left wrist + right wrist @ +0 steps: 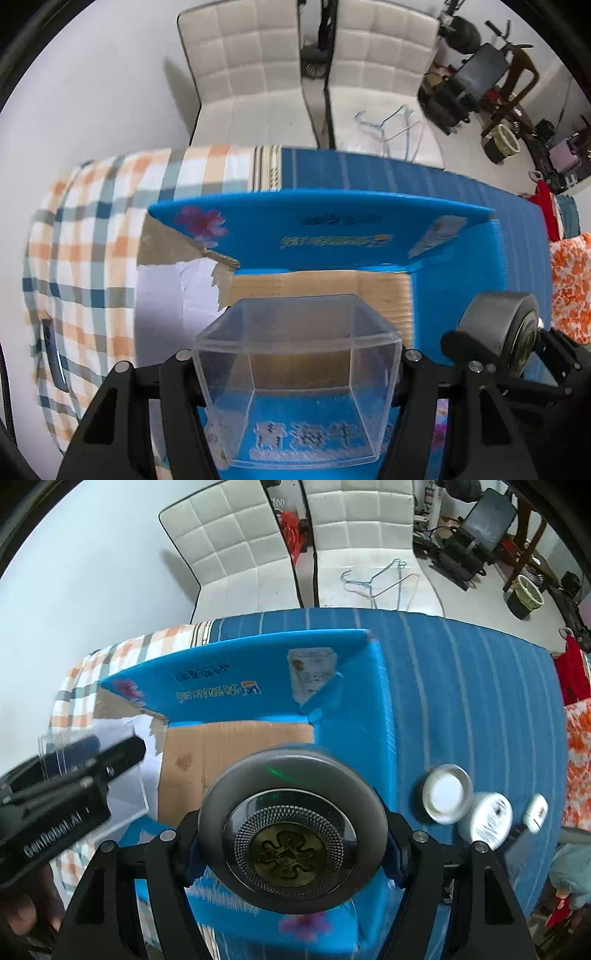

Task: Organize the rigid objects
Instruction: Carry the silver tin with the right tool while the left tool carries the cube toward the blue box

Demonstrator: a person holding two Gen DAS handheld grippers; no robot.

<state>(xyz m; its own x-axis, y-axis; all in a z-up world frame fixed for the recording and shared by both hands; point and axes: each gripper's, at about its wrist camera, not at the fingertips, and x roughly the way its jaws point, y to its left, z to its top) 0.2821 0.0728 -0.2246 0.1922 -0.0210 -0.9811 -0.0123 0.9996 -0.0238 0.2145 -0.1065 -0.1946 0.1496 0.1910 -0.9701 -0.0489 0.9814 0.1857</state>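
My left gripper [297, 363] is shut on a clear plastic box [295, 373], held above the open blue cardboard box [332, 232] with a brown floor [325, 284]. My right gripper [291, 843] is shut on a round grey tin [291, 830] with a brass emblem on its face, also above that blue box [236, 686]. In the left wrist view the tin [498, 325] and the right gripper show at the right edge. In the right wrist view the left gripper [74, 775] with the clear box [55, 753] enters from the left.
On the blue striped cloth [461, 686], right of the box, lie a white round lid [447, 794], a white jar [487, 821] and a small white case [536, 812]. A checked cloth [85, 236] covers the table's left. Two white chairs [251, 74] stand behind.
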